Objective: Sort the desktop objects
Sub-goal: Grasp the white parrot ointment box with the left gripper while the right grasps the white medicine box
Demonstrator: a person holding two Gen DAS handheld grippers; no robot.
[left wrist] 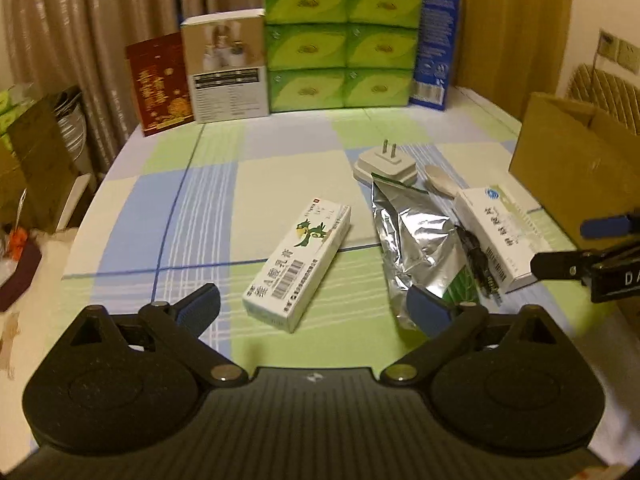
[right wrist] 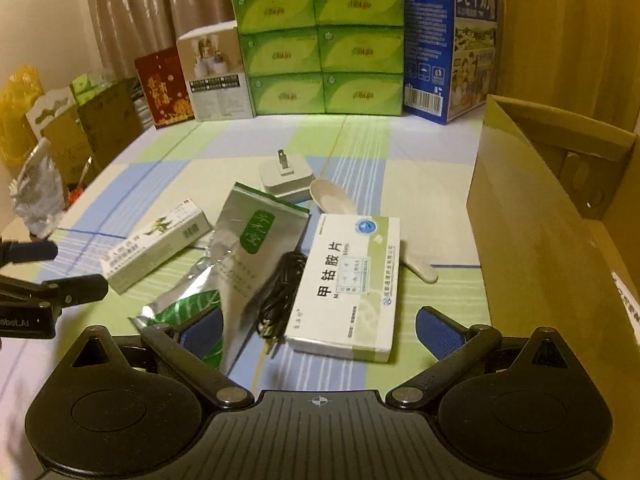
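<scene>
Six loose items sit mid-tabletop, unsorted: tube box point(left wrist: 298, 262), foil pouch point(left wrist: 416, 240), cable point(right wrist: 280, 296), pill box point(right wrist: 348, 284), plug point(right wrist: 285, 178), spoon point(right wrist: 332, 200) | carton point(right wrist: 552, 216) at right edge | we hold left gripper point(left wrist: 312, 312) and right gripper point(right wrist: 320, 328) wide apart, empty | sorting seemingly not begun

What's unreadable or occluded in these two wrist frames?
- Cardboard box interior: both views, its wall hides it.
- Spoon middle: right wrist view, tablet box covers it.
- Black cable: left wrist view, mostly wedged between foil pouch and tablet box.
- Ointment box small print: blurred.
</scene>
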